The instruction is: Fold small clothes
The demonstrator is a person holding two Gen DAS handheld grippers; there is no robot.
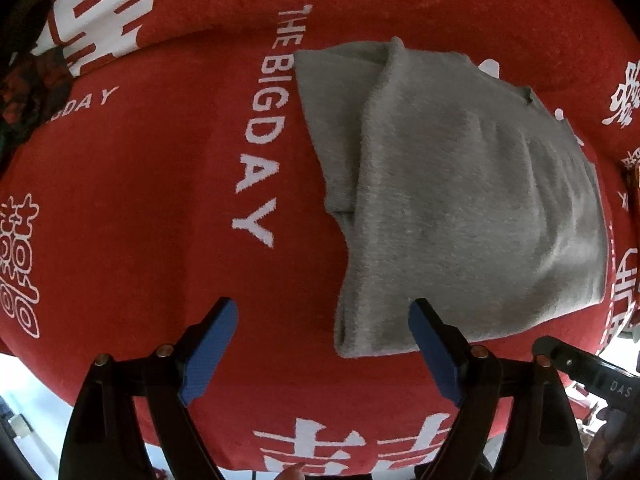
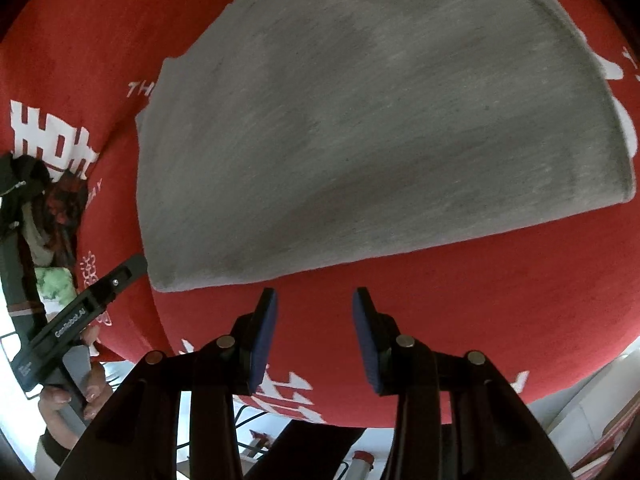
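Observation:
A grey knit garment [image 1: 460,184] lies folded on a red cloth [image 1: 140,208] with white lettering. One layer is folded over, with a lower layer showing at its left edge. My left gripper [image 1: 322,320] is open and empty, just short of the garment's near left corner. In the right wrist view the garment [image 2: 360,128] fills the upper frame. My right gripper [image 2: 314,308] is open and empty, just short of the garment's near edge. The left gripper's body [image 2: 80,316], held in a hand, shows at the left there.
A pile of dark red and black clothes [image 1: 28,84] lies at the far left of the red cloth, also in the right wrist view [image 2: 52,216]. The red cloth's near edge drops off to a pale floor [image 2: 592,412]. The right gripper's body [image 1: 592,376] shows at lower right.

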